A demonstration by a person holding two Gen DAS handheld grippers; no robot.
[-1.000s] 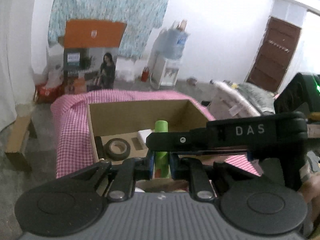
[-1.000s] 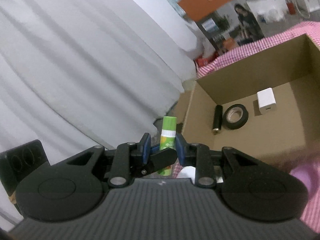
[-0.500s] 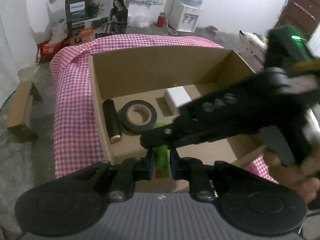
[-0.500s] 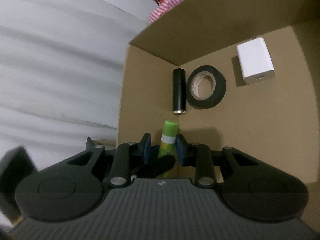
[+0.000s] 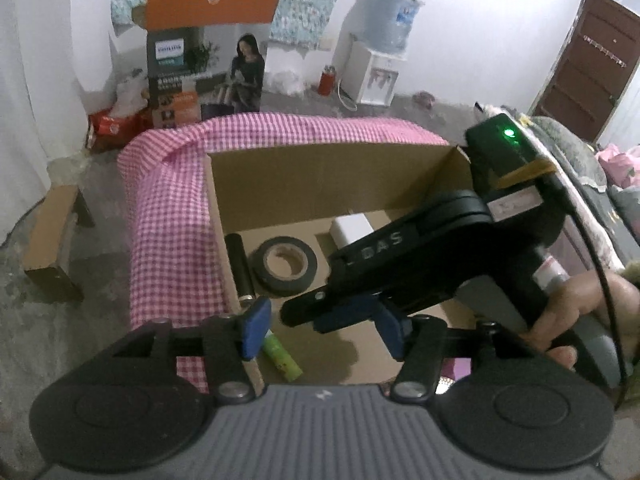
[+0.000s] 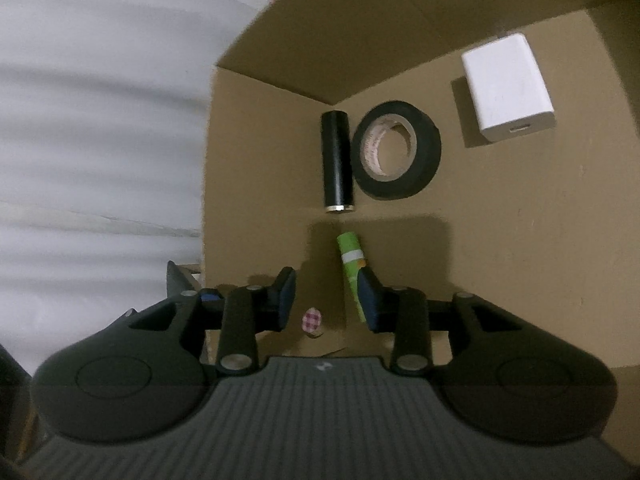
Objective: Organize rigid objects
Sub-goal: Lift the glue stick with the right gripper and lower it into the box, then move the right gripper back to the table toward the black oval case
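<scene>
A green glue stick (image 6: 351, 268) lies on the floor of an open cardboard box (image 6: 520, 240), next to my right gripper's right pad; it also shows in the left wrist view (image 5: 281, 355). My right gripper (image 6: 329, 300) is open above the box floor. My left gripper (image 5: 322, 330) is open over the box's near edge, with the right gripper's body (image 5: 420, 264) crossing in front of it. In the box lie a black cylinder (image 6: 337, 166), a roll of black tape (image 6: 397, 150) and a white charger block (image 6: 507, 88).
The box (image 5: 320, 176) sits on a surface covered with pink checked cloth (image 5: 172, 216). A white curtain (image 6: 100, 120) hangs left of the box. Beyond stand a printed carton (image 5: 208, 68), a water dispenser (image 5: 376, 68) and a brown door (image 5: 588, 68).
Both grippers have opened and let go of the green glue stick. It now lies on the box floor in front of the black cylinder.
</scene>
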